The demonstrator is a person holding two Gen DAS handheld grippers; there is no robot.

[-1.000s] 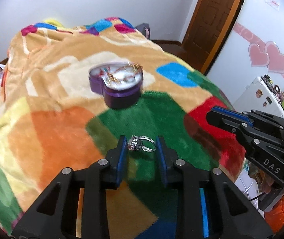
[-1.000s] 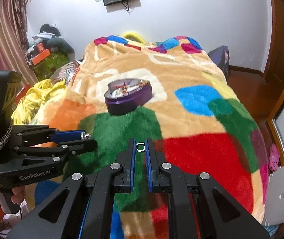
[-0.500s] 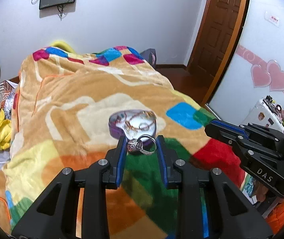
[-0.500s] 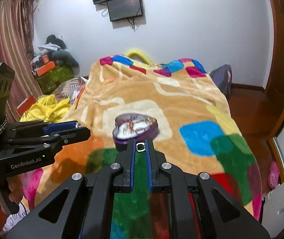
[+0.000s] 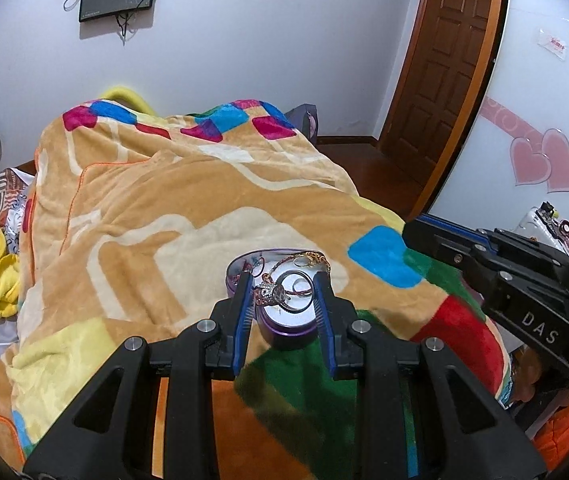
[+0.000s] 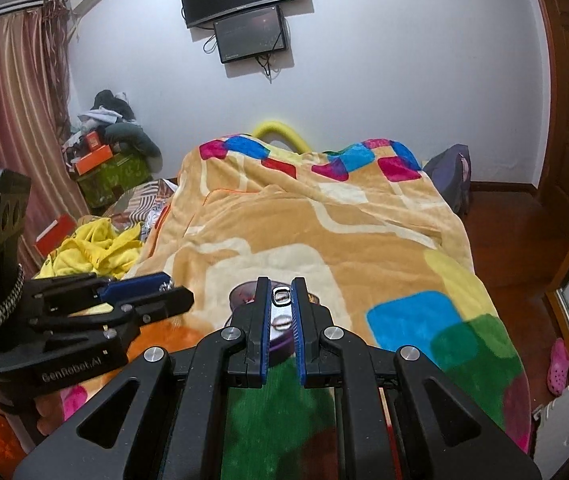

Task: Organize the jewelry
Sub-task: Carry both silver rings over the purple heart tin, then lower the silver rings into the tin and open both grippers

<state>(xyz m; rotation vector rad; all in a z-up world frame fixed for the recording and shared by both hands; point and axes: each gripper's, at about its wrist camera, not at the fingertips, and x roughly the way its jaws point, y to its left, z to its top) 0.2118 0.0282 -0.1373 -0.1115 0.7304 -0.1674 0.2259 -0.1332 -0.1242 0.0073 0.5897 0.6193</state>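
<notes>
A purple heart-shaped jewelry tin (image 5: 284,330) lies open on the patterned blanket, with chains and rings inside. My left gripper (image 5: 284,294) is shut on a silver jeweled ring (image 5: 280,293) and holds it just above the tin. My right gripper (image 6: 281,297) is shut on a small silver ring (image 6: 281,295), also over the tin (image 6: 280,344), which its fingers mostly hide. Each gripper shows at the side of the other's view: the right one (image 5: 484,264) and the left one (image 6: 132,296).
The colourful blanket (image 5: 164,208) covers the bed. Yellow clothes (image 6: 92,252) and boxes lie to the left. A wooden door (image 5: 444,60) and a white wall with pink hearts (image 5: 540,160) are to the right. Two screens (image 6: 244,8) hang on the far wall.
Both grippers have dropped toward the blanket and moved forward, so the tin now sits right under the fingertips. Both rings stay gripped.
</notes>
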